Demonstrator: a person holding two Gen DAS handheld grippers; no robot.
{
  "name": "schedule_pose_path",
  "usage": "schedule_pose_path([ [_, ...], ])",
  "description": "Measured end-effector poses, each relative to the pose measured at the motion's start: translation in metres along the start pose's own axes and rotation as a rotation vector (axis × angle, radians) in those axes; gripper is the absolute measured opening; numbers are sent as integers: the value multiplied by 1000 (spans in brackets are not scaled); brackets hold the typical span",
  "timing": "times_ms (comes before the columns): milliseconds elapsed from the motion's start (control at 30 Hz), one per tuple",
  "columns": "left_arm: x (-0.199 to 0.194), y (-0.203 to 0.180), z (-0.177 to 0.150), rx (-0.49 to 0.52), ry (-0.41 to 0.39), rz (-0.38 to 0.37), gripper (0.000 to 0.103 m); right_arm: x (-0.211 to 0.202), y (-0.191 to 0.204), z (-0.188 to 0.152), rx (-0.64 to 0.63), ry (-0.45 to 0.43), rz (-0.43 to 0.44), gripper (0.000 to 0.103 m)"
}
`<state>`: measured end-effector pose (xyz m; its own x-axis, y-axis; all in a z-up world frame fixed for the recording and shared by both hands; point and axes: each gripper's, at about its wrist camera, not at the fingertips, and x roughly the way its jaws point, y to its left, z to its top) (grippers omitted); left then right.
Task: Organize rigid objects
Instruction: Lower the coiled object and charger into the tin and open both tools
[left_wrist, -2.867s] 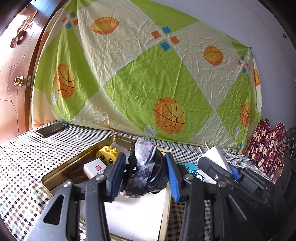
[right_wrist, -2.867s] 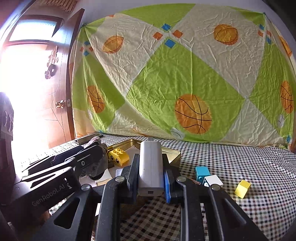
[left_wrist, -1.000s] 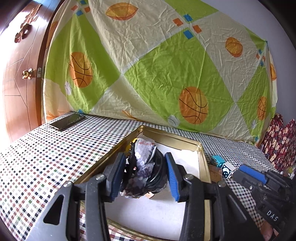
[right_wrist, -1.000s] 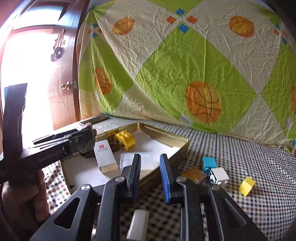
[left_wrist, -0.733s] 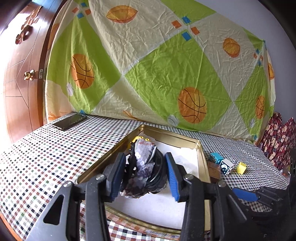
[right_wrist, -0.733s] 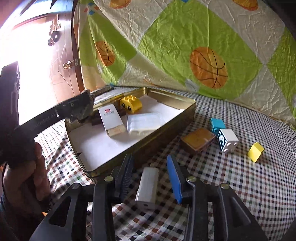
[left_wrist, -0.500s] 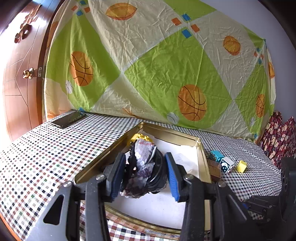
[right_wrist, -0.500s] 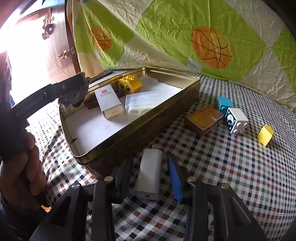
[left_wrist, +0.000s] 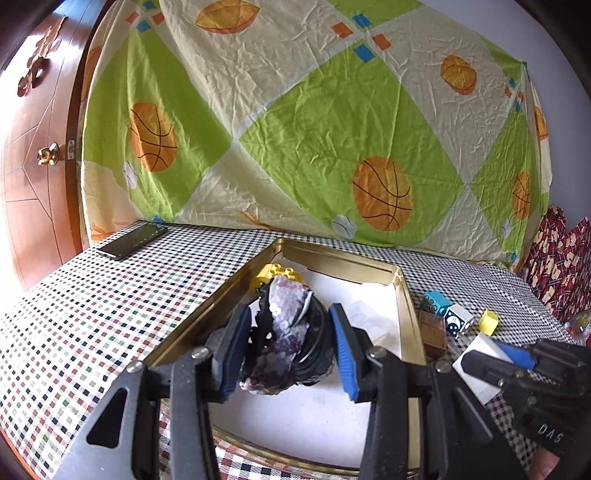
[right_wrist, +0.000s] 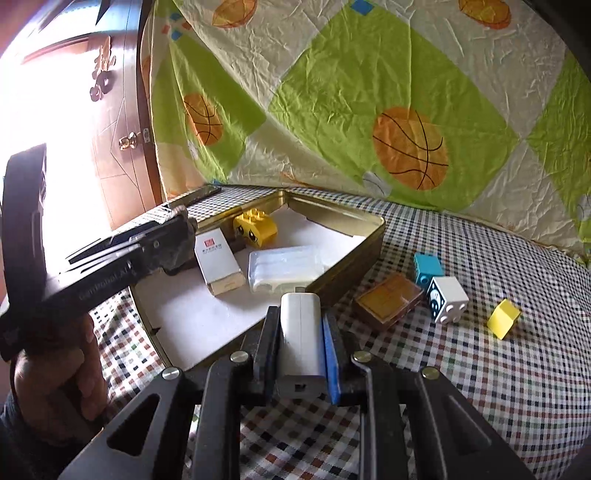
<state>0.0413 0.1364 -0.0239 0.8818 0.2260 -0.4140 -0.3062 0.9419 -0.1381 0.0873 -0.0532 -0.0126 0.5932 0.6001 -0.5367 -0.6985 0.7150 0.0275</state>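
At far left, a dark phone (left_wrist: 131, 240) lying on the checked tablecloth (left_wrist: 110, 302) beside a wooden door (left_wrist: 33, 147); in the centre, left gripper (left_wrist: 286, 345) poised over the gold tin tray (left_wrist: 402, 295), its blue-padded jaws set partly apart with a dark, crumpled purple-and-black lump (left_wrist: 286, 343) between them, contact on the pads not clear enough to call a firm grip; behind the lump, a yellow toy brick (left_wrist: 275, 273) resting at the tray's far corner; inside the tray in the right wrist view, a small white carton (right_wrist: 219, 260) with a red mark, the yellow brick with a face (right_wrist: 255, 225) and a clear plastic case (right_wrist: 286, 267), lying close together on white lining; right gripper (right_wrist: 301, 343) clamped tight on a white rectangular block (right_wrist: 301, 339), held just outside the tray's near wall above the cloth; to the right on the tablecloth, a brown square box (right_wrist: 389, 299) near the tray, then a blue cube (right_wrist: 428, 267) touching a white cube (right_wrist: 447, 299), then a small yellow block (right_wrist: 504, 323) set apart; behind everything, a green and cream sheet (right_wrist: 369, 92) printed with basketballs.
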Motion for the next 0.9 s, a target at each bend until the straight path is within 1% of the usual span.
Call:
schedule_pose_path([
  [167, 11, -1, 5, 9, 39, -11, 42, 8, 9, 28, -24, -47, 12, 23],
  [333, 23, 0, 11, 21, 83, -28, 42, 31, 13, 45, -20, -46, 31, 23],
  [467, 35, -1, 14, 27, 126, -40, 43, 56, 13, 52, -5, -11, 46, 23],
  [600, 42, -3, 14, 51, 145, -29, 43, 78, 12, 54, 4, 15, 46, 23],
  [633, 45, -3, 14, 56, 150, -25, 43, 82, 10, 54, 14, 13, 54, 23],
  [700, 47, -4, 13, 67, 156, -12, 45, 84, 5, 55, 47, -18, 39, 24],
  [733, 46, -4, 13, 68, 151, -10, 48, 84, 1, 55, 61, -33, 36, 26],
  [767, 45, -4, 13, 68, 145, -7, 55, 83, -2, 55, 76, -48, 45, 29],
  [800, 42, -4, 13, 67, 133, -3, 59, 81, -5, 54, 90, -69, 54, 40],
  [833, 39, -4, 13, 64, 118, 4, 67, 78, -9, 53, 102, -91, 58, 55],
  [867, 35, -3, 14, 58, 101, 11, 75, 75, -14, 51, 118, -110, 64, 62],
  [900, 30, -3, 14, 51, 82, 10, 79, 71, -21, 49, 138, -130, 83, 70],
])
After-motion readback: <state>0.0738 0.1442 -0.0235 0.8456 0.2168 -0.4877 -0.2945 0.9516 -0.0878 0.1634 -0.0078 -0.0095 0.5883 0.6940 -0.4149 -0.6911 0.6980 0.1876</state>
